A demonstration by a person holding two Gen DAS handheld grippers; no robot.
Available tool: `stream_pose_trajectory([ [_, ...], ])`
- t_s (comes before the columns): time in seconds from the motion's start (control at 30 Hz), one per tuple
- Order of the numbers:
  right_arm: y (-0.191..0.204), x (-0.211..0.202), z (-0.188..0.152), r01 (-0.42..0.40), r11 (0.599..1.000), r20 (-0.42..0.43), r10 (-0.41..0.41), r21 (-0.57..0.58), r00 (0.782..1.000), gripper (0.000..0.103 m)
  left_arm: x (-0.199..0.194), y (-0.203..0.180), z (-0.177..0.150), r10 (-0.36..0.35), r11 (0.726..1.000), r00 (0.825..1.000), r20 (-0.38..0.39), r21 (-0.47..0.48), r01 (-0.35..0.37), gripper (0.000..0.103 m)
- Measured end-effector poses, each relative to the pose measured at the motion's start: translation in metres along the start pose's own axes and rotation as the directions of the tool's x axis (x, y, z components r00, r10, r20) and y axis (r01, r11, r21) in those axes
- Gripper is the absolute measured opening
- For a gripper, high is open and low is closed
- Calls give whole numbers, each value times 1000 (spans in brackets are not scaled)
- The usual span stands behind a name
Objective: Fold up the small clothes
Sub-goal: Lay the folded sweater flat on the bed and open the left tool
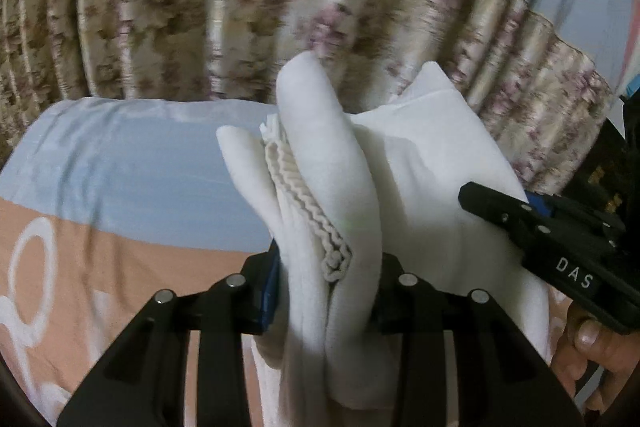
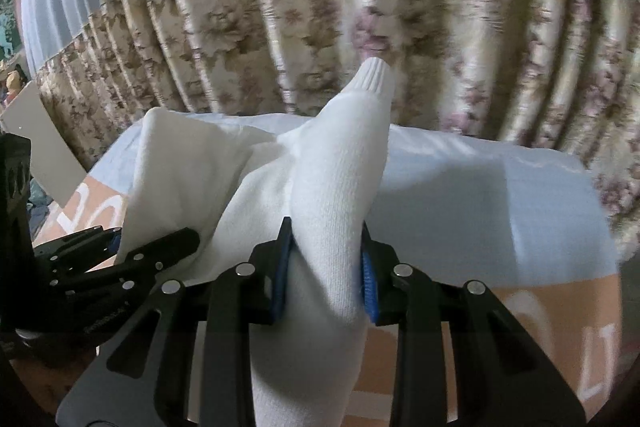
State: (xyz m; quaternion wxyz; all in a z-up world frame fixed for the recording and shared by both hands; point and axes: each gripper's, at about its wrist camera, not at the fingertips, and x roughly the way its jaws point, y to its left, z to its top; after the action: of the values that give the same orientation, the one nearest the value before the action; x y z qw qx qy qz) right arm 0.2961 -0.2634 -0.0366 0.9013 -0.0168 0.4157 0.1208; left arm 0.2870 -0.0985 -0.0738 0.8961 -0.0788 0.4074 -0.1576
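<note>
Garment: white knit top point(image 1: 432, 163), lifted off the bedspread point(image 1: 120, 167), slung between my two grippers.
Left gripper point(image 1: 328, 291): clenched on a bunched edge with ribbed trim.
Right gripper point(image 2: 326, 267): clenched on a cuffed sleeve point(image 2: 372, 75).
Key relation: long axis runs left to right, the cloth's span between my hands.
Pose: both pitched downward, side by side, toward the far curtain point(image 2: 320, 7).

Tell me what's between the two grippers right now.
White garment fabric spans between them. The left gripper and the right gripper each pinch a bunch of it. Both wrist views show this.
</note>
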Motion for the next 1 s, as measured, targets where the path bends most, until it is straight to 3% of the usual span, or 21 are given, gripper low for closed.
stream_pose_trajectory([
  [0.2, -67, -12, -30, 73, 997, -25, -72, 32, 997, 31, 46, -64, -11, -36, 998, 998, -44, 55, 39, 38],
  [0.3, -89, 3, -49, 120, 992, -49, -118, 33, 992, 32, 80, -76, -20, -7, 997, 996, -91, 74, 14, 42],
  [0.4, -97, 25, -75, 181, 983, -86, -179, 17, 980, 40, 85, -68, -26, 59, 997, 996, -69, 61, -54, 68],
  [0.43, -99, 26, -83, 205, 979, -73, -203, 21, 976, 43, 82, -65, -28, 97, 994, 994, -48, 61, -94, 83],
  [0.47, -100, 24, -88, 216, 975, -53, -214, 40, 975, 54, 79, -62, -28, 126, 990, 992, -30, 70, -124, 92],
  [0.5, -102, 20, -93, 245, 967, -28, -244, 68, 969, 67, 77, -57, -29, 151, 985, 988, -15, 87, -149, 95],
  [0.53, -103, 19, -96, 255, 964, -21, -254, 80, 967, 69, 77, -52, -30, 163, 982, 987, -11, 97, -161, 100],
  [0.7, -96, 3, -110, 239, 968, 4, -240, 80, 971, 73, 69, -32, -38, 172, 979, 985, 9, 112, -171, 102],
  [0.87, -82, -14, -127, 243, 969, 15, -244, 38, 970, 75, 59, -29, -47, 135, 981, 990, 44, 133, -140, 102],
  [1.0, -74, -25, -145, 244, 969, 2, -244, 23, 970, 77, 52, -27, -44, 133, 966, 988, 80, 212, -147, 102],
])
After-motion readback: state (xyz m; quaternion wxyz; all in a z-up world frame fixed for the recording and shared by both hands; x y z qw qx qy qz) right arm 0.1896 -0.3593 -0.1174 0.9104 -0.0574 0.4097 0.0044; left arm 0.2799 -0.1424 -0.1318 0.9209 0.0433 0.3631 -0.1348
